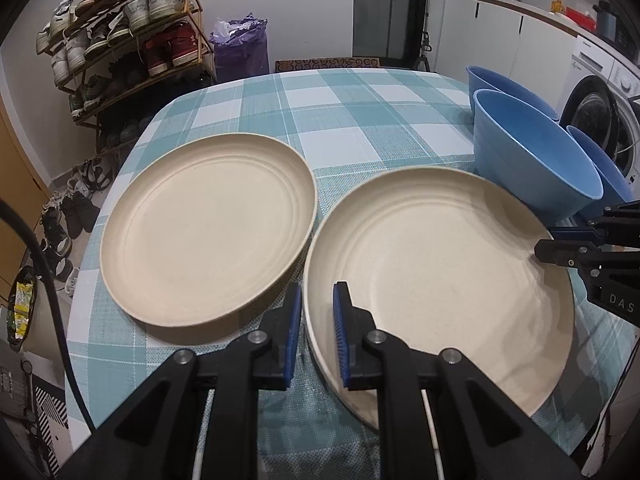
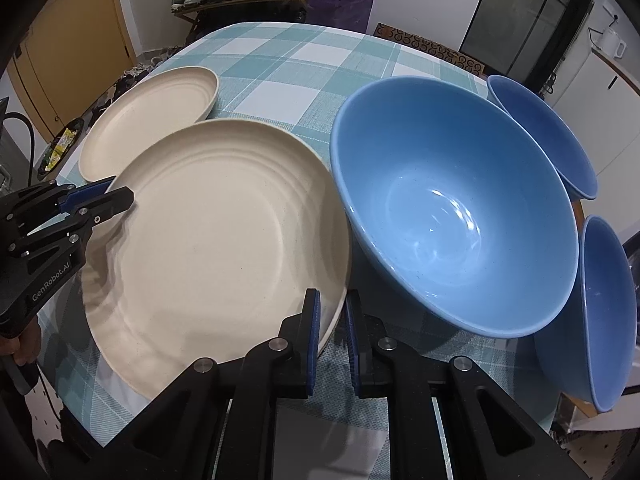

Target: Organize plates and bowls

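Two cream plates lie on the checked tablecloth. The near plate [image 1: 440,292] [image 2: 224,240] is tilted, lifted off the cloth. My left gripper [image 1: 318,320] [image 2: 116,196] is shut on its left rim. My right gripper [image 2: 332,320] [image 1: 560,248] is shut on its opposite rim, beside the big blue bowl [image 2: 452,208] [image 1: 532,160]. The second plate [image 1: 208,232] [image 2: 152,116] lies flat to the left. Two more blue bowls stand at the right: a far one [image 2: 548,136] [image 1: 504,88] and a near one [image 2: 608,320] [image 1: 600,164].
The table [image 1: 320,108] ends close on the left and far sides. A shoe rack [image 1: 128,40] and purple bag [image 1: 240,48] stand beyond it. A washing machine [image 1: 600,112] and counter are at the right. A black cable [image 1: 52,280] hangs at the left.
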